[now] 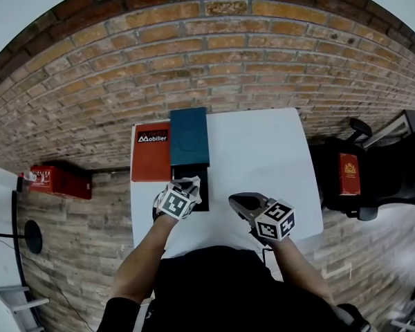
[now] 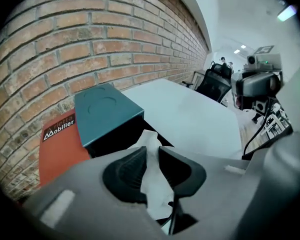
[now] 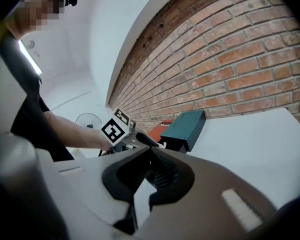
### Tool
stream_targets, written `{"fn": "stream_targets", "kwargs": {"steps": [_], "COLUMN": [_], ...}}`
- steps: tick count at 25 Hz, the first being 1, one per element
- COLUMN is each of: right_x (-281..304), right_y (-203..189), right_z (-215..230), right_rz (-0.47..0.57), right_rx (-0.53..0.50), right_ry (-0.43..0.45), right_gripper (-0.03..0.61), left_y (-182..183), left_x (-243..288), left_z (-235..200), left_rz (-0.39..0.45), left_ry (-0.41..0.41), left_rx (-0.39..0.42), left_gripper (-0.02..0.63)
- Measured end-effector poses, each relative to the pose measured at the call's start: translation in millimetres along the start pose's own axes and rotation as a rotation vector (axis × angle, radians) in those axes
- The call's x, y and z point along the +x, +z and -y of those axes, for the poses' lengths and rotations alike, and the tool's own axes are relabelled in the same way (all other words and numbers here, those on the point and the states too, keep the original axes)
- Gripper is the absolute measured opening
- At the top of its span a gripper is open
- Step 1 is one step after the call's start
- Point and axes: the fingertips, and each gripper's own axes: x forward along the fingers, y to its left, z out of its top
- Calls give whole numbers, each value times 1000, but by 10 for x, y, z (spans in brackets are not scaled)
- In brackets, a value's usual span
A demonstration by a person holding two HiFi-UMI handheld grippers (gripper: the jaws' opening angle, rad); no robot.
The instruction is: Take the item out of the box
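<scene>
Left gripper (image 2: 152, 151) pinches crumpled white paper (image 2: 149, 137) over open black box (image 2: 115, 136); right gripper (image 3: 151, 148) pressed together, empty, above white counter (image 1: 263, 151).

A white table (image 1: 256, 164) is set with its far edge against a brick wall (image 1: 207, 54). Three things are laid on its left part. A flat red box (image 1: 151, 159) printed with white lettering is placed by the left edge. A teal box (image 1: 189, 135) is set just beside it, touching, and a black box (image 1: 202, 180) adjoins the teal one's near end.
</scene>
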Motion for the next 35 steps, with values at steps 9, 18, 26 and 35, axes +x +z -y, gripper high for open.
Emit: {"fn": "stream_targets", "kwargs": {"steps": [9, 18, 26, 35], "right_x": [439, 655, 678, 568], "right_y": [358, 198, 233, 848], "right_z": [-430, -762, -907, -1206], "right_rz": [66, 18, 17, 168], "right_rx": [-24, -13, -33, -128], "right_ry": [-15, -30, -33, 20], "right_gripper": [2, 2, 2, 0], "left_y": [281, 483, 596, 730], "left_x": [-851, -1411, -1669, -2121], "left_z": [-266, -483, -517, -547], "left_rz": [215, 360, 474, 576], "left_ry": [-27, -21, -39, -7], "left_rx": [-25, 5, -47, -97], "left_gripper": [80, 80, 80, 80]}}
